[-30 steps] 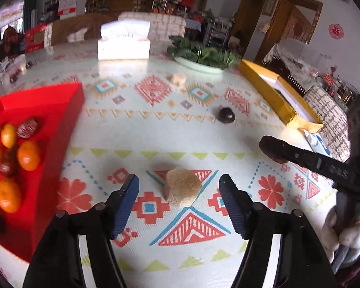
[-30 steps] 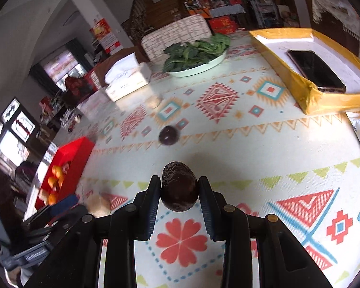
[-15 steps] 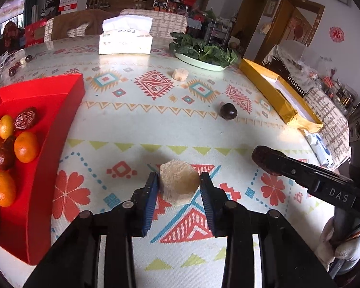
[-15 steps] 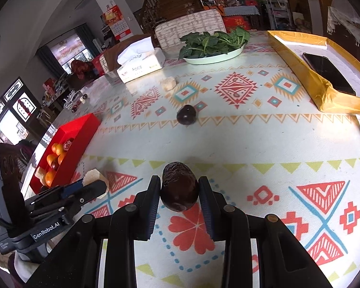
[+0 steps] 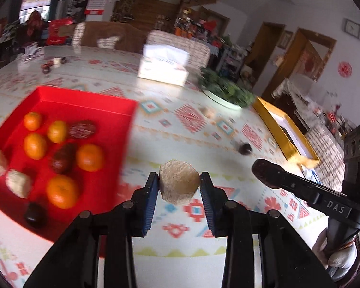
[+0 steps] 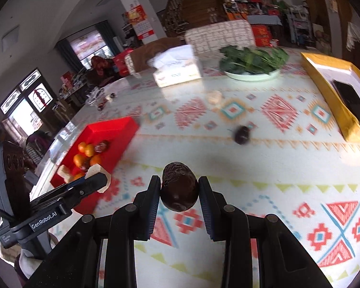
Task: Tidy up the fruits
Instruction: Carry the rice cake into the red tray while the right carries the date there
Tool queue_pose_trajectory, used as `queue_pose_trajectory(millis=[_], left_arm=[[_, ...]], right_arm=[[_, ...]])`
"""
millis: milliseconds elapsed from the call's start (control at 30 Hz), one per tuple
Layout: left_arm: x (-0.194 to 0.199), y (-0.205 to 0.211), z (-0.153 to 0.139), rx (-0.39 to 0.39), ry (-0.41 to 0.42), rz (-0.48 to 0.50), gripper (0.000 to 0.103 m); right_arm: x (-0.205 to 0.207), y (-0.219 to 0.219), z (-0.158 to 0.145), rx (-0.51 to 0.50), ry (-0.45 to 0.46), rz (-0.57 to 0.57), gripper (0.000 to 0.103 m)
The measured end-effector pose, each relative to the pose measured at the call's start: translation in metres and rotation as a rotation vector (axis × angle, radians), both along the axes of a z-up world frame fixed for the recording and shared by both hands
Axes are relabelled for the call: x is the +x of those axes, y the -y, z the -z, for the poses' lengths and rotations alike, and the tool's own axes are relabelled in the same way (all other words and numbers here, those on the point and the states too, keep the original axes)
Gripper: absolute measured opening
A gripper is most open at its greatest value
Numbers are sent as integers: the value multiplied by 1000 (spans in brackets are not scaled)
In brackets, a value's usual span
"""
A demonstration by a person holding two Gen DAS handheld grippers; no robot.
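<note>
The left claw (image 5: 179, 187) has just closed on a pale chunk (image 5: 178, 183), now pinched clear of the surface (image 5: 180, 244); the right claw (image 6: 179, 192) pinches a dark date (image 6: 180, 187). Ahead-left of both lies the red tray (image 5: 88, 100): carry level, lower into bare spots, release one at a time. A dark fruit (image 6: 242, 134) waits beyond.

The left gripper (image 5: 179, 186), two black arms with blue-padded fingers, points downward over the table, jaws clamped on a pale beige, rough-skinned chunk of fruit (image 5: 178, 184). The matching right gripper (image 6: 179, 190) angles down likewise, pads pressed on a dark brown, wrinkled oval fruit (image 6: 179, 187). A gloved hand (image 5: 340, 258) grips the right gripper's handle.
</note>
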State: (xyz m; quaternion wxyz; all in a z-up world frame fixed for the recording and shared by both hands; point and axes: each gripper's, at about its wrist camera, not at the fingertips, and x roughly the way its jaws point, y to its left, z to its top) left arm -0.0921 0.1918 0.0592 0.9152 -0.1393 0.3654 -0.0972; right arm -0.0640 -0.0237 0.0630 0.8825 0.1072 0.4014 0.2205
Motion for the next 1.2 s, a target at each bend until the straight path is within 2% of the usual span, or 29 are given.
queue_pose_trajectory(millis=[267, 567, 933, 1200], left_arm=[[-13, -82, -6, -34, 17, -175, 34], [-16, -154, 0, -98, 13, -322, 34], [12, -199, 22, -134, -41, -351, 34], [18, -206, 30, -147, -58, -356, 34]], right_arm=[[15, -70, -18, 21, 12, -126, 36], [15, -156, -13, -2, -7, -275, 36], [11, -217, 18, -47, -88, -404, 36], [1, -238, 33, -113, -97, -451, 36]])
